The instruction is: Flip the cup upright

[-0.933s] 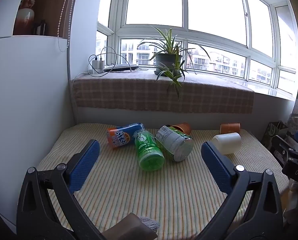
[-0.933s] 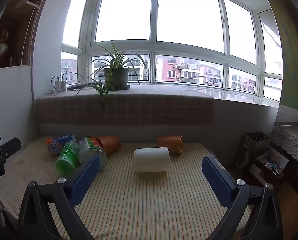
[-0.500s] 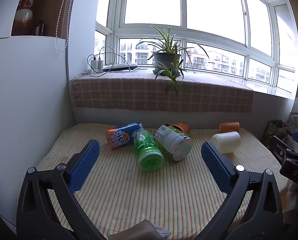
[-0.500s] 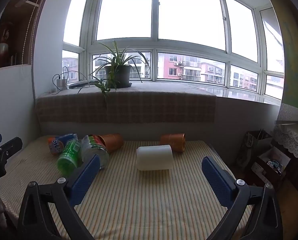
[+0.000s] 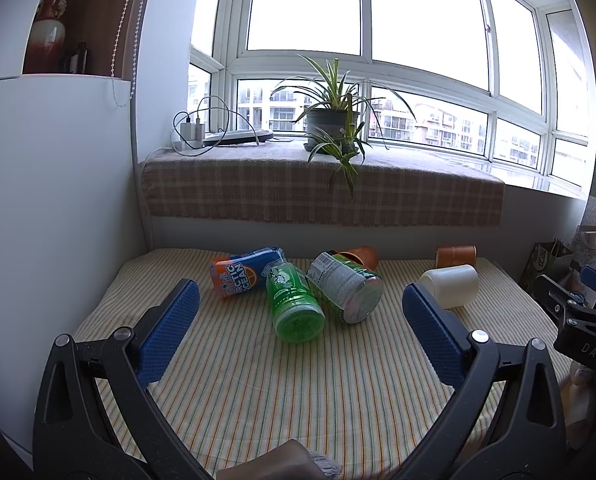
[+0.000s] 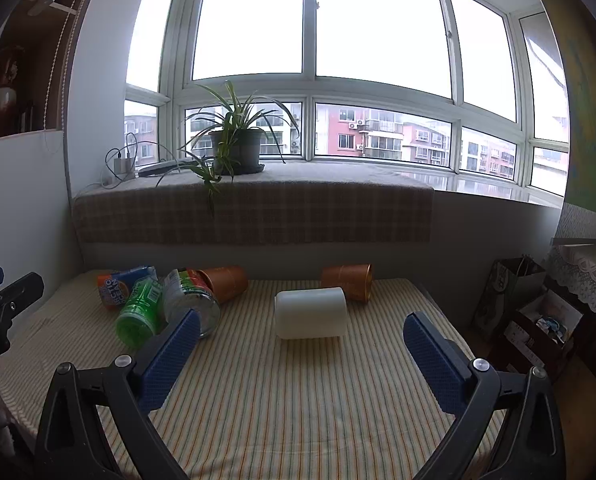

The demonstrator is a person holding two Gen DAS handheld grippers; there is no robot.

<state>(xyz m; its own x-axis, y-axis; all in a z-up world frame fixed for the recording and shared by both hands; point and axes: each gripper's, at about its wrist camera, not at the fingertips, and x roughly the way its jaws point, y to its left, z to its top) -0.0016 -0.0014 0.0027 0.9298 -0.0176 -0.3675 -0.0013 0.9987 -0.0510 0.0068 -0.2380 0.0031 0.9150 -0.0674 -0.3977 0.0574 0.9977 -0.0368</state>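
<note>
While lying sideways on striped cloth (image 6: 298, 400), white cup (image 6: 310, 312) untouched — both right gripper (image 6: 301, 354) and left gripper (image 5: 298, 336) spread wide, empty.

bare striped cloth (image 6: 298, 392) leads to the white cup (image 6: 310, 312); copper cup (image 6: 347, 281) just behind.

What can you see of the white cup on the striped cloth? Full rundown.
The white cup is plain, opaque and matte, plastic by the look, with no handle or print showing. It lies on its side on the striped cloth, long axis running left-right, in front of an orange cup that is also tipped over. Neither gripper touches it; the right gripper hangs open before it.
</note>
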